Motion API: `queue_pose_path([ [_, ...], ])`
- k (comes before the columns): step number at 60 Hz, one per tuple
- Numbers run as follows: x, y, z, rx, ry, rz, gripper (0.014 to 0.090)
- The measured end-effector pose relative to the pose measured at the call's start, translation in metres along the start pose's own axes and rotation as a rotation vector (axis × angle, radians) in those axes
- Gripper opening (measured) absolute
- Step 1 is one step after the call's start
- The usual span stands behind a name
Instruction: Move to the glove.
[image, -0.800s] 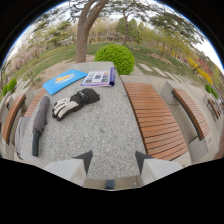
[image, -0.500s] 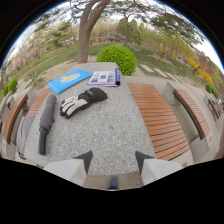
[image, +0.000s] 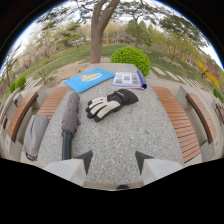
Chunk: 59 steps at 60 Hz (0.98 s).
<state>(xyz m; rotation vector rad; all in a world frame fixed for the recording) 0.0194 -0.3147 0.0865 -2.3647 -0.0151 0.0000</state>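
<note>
A black and white glove (image: 111, 103) lies flat on the speckled stone table (image: 125, 140), its fingers pointing toward the folded umbrella and its black cuff toward the magazine. My gripper (image: 112, 159) hovers over the table's near part, well short of the glove. Its two fingertips (image: 85, 159) stand apart with only bare stone between them, so it is open. The glove sits beyond the fingers, roughly in line with the gap.
A folded grey umbrella (image: 69, 122) lies beside the glove. A blue folder (image: 90, 80) and an open magazine (image: 129, 79) rest at the table's far end. Wooden benches (image: 177, 122) flank both sides, a grey bag (image: 35, 135) on one. Bush and tree stand beyond.
The glove and the other things on the table have come closer and shifted toward the middle of the view; the gripper moved forward toward it. The fingers stayed apart.
</note>
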Motion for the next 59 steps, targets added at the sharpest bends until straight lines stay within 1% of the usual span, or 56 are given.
queue_pose_path([
  [8, 0.002, -0.025, 0.037, 0.003, 0.001, -0.008, 0.0849],
  [27, 0.016, -0.109, 0.152, 0.012, 0.009, -0.036, 0.0846],
  [35, 0.015, -0.139, 0.191, 0.017, 0.005, -0.045, 0.0849],
  [44, 0.012, -0.153, 0.216, 0.009, 0.004, -0.053, 0.0847],
  [59, 0.006, -0.154, 0.223, 0.002, -0.001, -0.05, 0.085],
])
